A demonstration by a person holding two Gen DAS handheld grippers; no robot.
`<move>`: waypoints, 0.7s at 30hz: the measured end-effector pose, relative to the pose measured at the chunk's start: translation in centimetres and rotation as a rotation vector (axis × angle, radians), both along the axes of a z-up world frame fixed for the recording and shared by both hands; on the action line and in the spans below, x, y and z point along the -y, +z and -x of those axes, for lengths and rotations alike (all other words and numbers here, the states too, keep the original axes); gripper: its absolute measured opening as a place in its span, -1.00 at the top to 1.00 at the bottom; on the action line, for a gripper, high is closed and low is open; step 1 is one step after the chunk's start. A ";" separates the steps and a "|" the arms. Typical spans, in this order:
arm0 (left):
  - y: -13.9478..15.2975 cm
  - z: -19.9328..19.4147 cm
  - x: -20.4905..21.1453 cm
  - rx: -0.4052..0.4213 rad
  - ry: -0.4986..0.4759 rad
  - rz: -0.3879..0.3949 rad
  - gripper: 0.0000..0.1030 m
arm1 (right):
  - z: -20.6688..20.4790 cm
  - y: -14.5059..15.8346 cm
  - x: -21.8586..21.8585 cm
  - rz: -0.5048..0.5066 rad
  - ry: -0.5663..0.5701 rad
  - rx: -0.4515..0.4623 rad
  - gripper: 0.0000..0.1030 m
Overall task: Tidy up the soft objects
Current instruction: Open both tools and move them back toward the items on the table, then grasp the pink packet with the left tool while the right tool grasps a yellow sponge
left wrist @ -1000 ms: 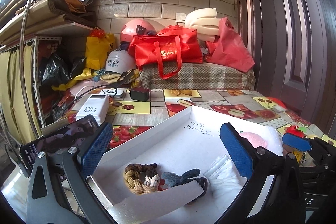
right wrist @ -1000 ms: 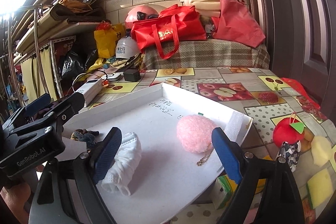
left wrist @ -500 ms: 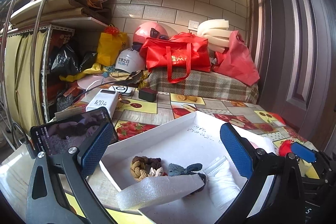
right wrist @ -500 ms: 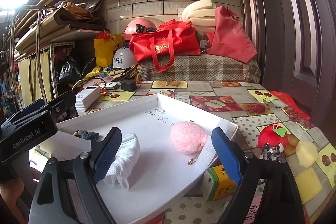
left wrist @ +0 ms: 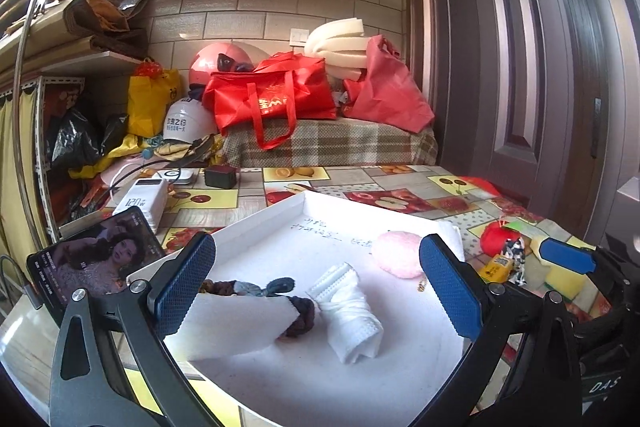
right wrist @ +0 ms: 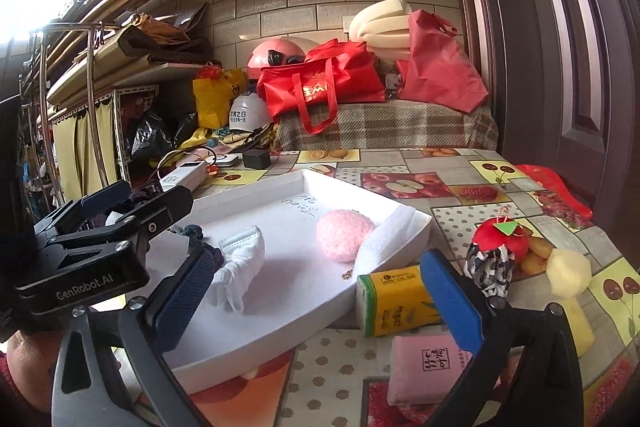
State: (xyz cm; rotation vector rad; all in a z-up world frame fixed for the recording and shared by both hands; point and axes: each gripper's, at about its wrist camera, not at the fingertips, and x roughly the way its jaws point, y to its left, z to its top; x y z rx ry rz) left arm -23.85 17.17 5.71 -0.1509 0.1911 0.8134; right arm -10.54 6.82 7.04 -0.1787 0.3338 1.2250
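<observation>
A shallow white box lies on the fruit-print tablecloth. In it are a pink pompom, a rolled white cloth, hair ties and a white foam sheet. My left gripper hovers open over the box's near side, with nothing between its fingers. My right gripper hangs at the box's right corner with its jaws opening and nothing gripped. Right of the box lie a yellow tissue pack, a pink pack, a red plush apple and yellow sponges.
A phone leans at the table's left edge, with a white power bank and a black charger behind it. Red bags and helmets sit on a plaid bench at the back. A dark door closes the right side.
Both grippers have drawn back from the box. The right one slid rightward, bringing the tissue packs into view, and its jaws stand wider. The cloth roll now sits centred in the left view.
</observation>
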 end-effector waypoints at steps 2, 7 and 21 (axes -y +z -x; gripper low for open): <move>0.0 -1.1 1.3 -0.037 -0.063 -0.018 -1.00 | -1.4 0.0 1.4 0.004 -0.027 -0.020 -1.00; 0.0 -3.8 4.7 -0.090 -0.244 -0.043 -1.00 | -6.9 -0.2 5.7 0.010 -0.174 -0.126 -1.00; -2.0 -14.7 9.6 -0.412 -0.628 0.084 -0.99 | -18.4 -2.6 12.4 0.095 -0.312 -0.420 -1.00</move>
